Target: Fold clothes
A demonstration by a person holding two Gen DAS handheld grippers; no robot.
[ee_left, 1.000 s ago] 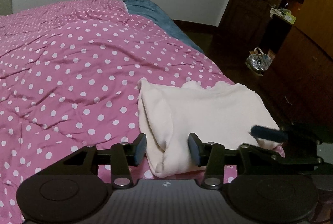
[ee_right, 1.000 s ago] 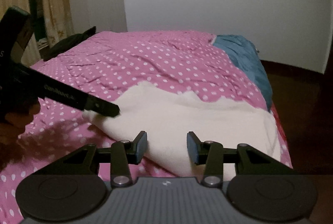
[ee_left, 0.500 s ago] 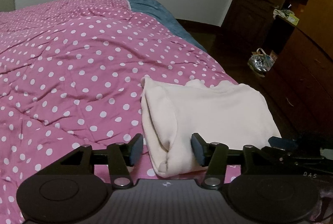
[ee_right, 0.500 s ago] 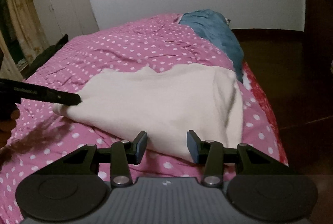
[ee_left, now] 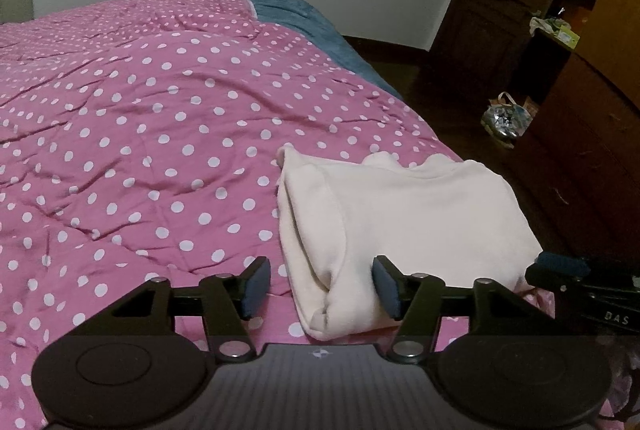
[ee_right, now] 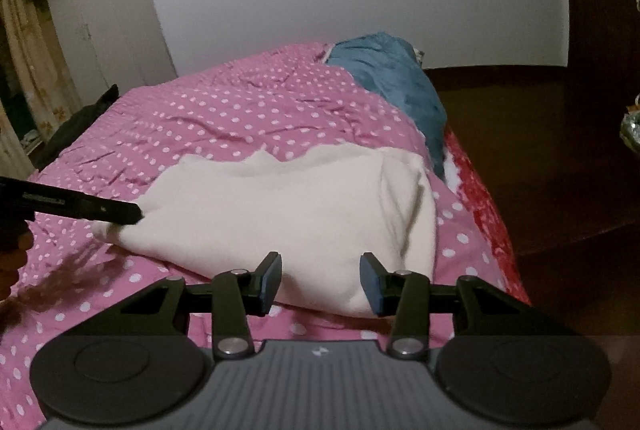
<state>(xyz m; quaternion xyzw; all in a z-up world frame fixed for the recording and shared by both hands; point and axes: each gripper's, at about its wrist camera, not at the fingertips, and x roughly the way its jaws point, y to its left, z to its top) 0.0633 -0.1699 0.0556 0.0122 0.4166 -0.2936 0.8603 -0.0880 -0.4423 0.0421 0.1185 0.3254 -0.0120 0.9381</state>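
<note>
Both grippers — left [ee_left: 321, 287], right [ee_right: 320, 284] — hold jaws wide over the folded cream garment [ee_left: 404, 214].

- The folded cloth [ee_left: 404, 214] lies on the bed [ee_left: 160, 134], near the bed's right edge.
- The left gripper [ee_left: 322, 286] is at the cloth's near left end.
- The right gripper [ee_right: 320, 284] is at its near right end.
- A blanket [ee_right: 396, 86] lies at the bed's far right corner, behind the cloth.
- A bag [ee_left: 506, 116] sits on the floor, right of the bed.

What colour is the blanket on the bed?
The blanket is pink with white dots, clearest in the left wrist view.
</note>
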